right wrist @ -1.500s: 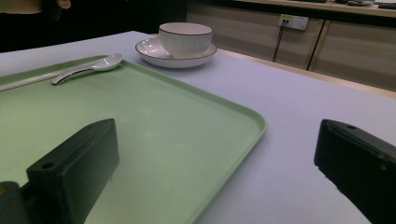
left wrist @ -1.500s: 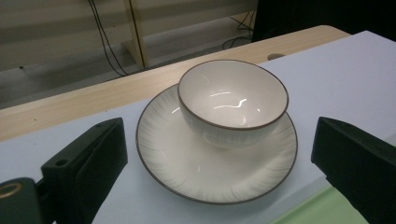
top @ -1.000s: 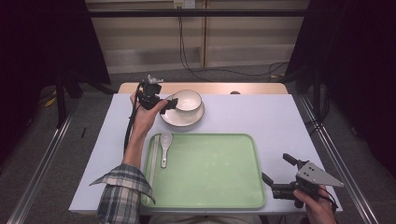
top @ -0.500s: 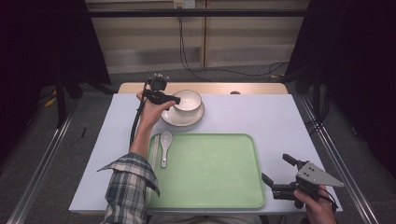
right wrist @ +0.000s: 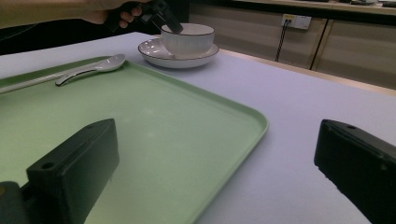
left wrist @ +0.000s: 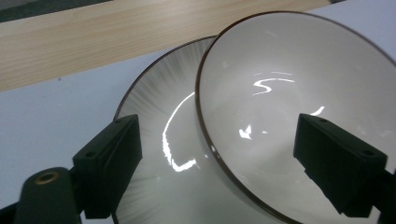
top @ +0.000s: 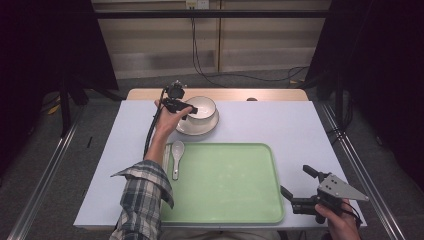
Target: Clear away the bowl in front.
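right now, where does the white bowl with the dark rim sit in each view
High view: the white bowl with the dark rim sits on the white ribbed plate at the table's far side, left of centre.
Left gripper view: the bowl takes up the right half, its rim between the left gripper fingers.
Right gripper view: the bowl is far off at top, left of centre.
Shared landmark: that plate under the bowl.

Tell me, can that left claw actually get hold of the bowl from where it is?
Probably yes. The left claw straddles the rim of the bowl, one jaw inside, one outside over the plate, and has just been closing.
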Motion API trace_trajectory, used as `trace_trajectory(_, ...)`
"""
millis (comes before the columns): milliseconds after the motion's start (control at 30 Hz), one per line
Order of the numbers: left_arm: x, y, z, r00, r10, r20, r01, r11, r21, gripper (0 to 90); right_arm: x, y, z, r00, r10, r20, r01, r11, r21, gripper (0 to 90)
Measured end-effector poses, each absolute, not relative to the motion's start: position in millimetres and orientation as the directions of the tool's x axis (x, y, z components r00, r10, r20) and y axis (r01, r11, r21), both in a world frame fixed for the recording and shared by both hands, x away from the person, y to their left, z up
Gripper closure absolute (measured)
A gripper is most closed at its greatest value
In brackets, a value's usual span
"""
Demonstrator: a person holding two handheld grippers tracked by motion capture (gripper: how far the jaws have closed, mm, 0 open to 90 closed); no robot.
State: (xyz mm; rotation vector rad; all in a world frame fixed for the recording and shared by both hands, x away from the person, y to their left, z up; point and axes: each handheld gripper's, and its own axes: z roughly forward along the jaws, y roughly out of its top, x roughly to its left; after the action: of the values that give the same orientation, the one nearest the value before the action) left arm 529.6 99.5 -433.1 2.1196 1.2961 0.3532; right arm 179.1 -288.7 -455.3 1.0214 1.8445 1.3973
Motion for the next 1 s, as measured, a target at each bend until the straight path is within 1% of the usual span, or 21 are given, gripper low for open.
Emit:
trace_trajectory(67, 530, 97, -434, 0.495, 0.863, -0.097, 0.714, -0.341, 0.612, 20.2, 179, -289, -455, -0.517, 0.856, -0.018, 0.217, 0.151, 0.964, 0.0)
trace_trajectory(133, 531, 93, -436, 0.500, 0.863, -0.074, 0.713, -0.361, 0.602, 23.8, 178, -289, -455, -0.518, 0.856, -0.016, 0.218, 0.150, 0.964, 0.0)
trace_trajectory(167, 533, 93, -437, 0.510, 0.858, -0.064, 0.719, -0.385, 0.579, 24.0, 178, -289, -455, -0.519, 0.855, -0.015, 0.218, 0.149, 0.965, 0.0)
trace_trajectory(200, 533, 91, -439, 0.488, 0.868, -0.088, 0.730, -0.351, 0.586, 27.6, 178, -289, -455, -0.518, 0.855, -0.013, 0.216, 0.145, 0.966, 0.0)
trace_trajectory(267, 534, 94, -440, 0.489, 0.867, -0.098, 0.744, -0.356, 0.565, 28.6, 178, -289, -455, -0.520, 0.854, -0.012, 0.216, 0.145, 0.966, 0.0)
trace_trajectory(300, 535, 95, -442, 0.485, 0.868, -0.101, 0.746, -0.351, 0.566, 31.0, 178, -289, -455, -0.521, 0.854, -0.014, 0.216, 0.148, 0.965, 0.0)
trace_trajectory(333, 536, 95, -444, 0.488, 0.866, -0.106, 0.758, -0.361, 0.543, 33.7, 178, -289, -455, -0.520, 0.854, -0.014, 0.217, 0.147, 0.965, 0.0)
trace_trajectory(400, 536, 94, -446, 0.497, 0.863, -0.089, 0.750, -0.376, 0.544, 35.4, 178, -289, -455, -0.522, 0.853, -0.013, 0.216, 0.147, 0.965, 0.0)
trace_trajectory(433, 536, 93, -447, 0.491, 0.865, -0.102, 0.758, -0.367, 0.540, 36.9, 178, -289, -455, -0.520, 0.854, -0.012, 0.216, 0.145, 0.966, 0.0)
trace_trajectory(467, 535, 92, -448, 0.494, 0.862, -0.110, 0.751, -0.360, 0.553, 40.2, 178, -289, -455, -0.520, 0.854, -0.012, 0.216, 0.145, 0.966, 0.0)
trace_trajectory(500, 536, 92, -447, 0.508, 0.856, -0.097, 0.745, -0.380, 0.548, 50.7, 178, -289, -455, -0.523, 0.852, -0.014, 0.215, 0.148, 0.965, 0.0)
trace_trajectory(533, 536, 92, -446, 0.503, 0.859, -0.092, 0.749, -0.380, 0.542, 50.7, 178, -289, -455, -0.523, 0.852, -0.014, 0.215, 0.148, 0.965, 0.0)
trace_trajectory(567, 536, 92, -446, 0.497, 0.862, -0.097, 0.752, -0.372, 0.544, 58.3, 178, -290, -455, -0.524, 0.852, -0.012, 0.216, 0.146, 0.965, 0.0)
trace_trajectory(600, 536, 92, -446, 0.479, 0.871, -0.106, 0.764, -0.355, 0.539, 58.3, 178, -290, -455, -0.524, 0.852, -0.012, 0.216, 0.146, 0.965, 0.0)
trace_trajectory(667, 536, 92, -446, 0.481, 0.872, -0.090, 0.762, -0.365, 0.535, 66.4, 178, -290, -455, -0.522, 0.853, -0.014, 0.214, 0.147, 0.966, 0.0)
trace_trajectory(700, 536, 92, -446, 0.472, 0.876, -0.099, 0.766, -0.352, 0.537, 66.4, 178, -290, -455, -0.522, 0.853, -0.014, 0.214, 0.147, 0.966, 0.0)
trace_trajectory(800, 536, 96, -444, 0.444, 0.877, -0.183, 0.794, -0.290, 0.534, 76.3, 177, -290, -455, -0.522, 0.853, -0.017, 0.216, 0.151, 0.965, 0.0)
trace_trajectory(900, 537, 98, -444, 0.435, 0.876, -0.208, 0.802, -0.272, 0.533, 78.4, 177, -290, -455, -0.524, 0.852, -0.015, 0.219, 0.151, 0.964, 0.0)
trace_trajectory(1000, 538, 101, -446, 0.428, 0.863, -0.269, 0.812, -0.237, 0.533, 81.0, 177, -290, -455, -0.522, 0.853, -0.011, 0.220, 0.148, 0.964, 0.0)
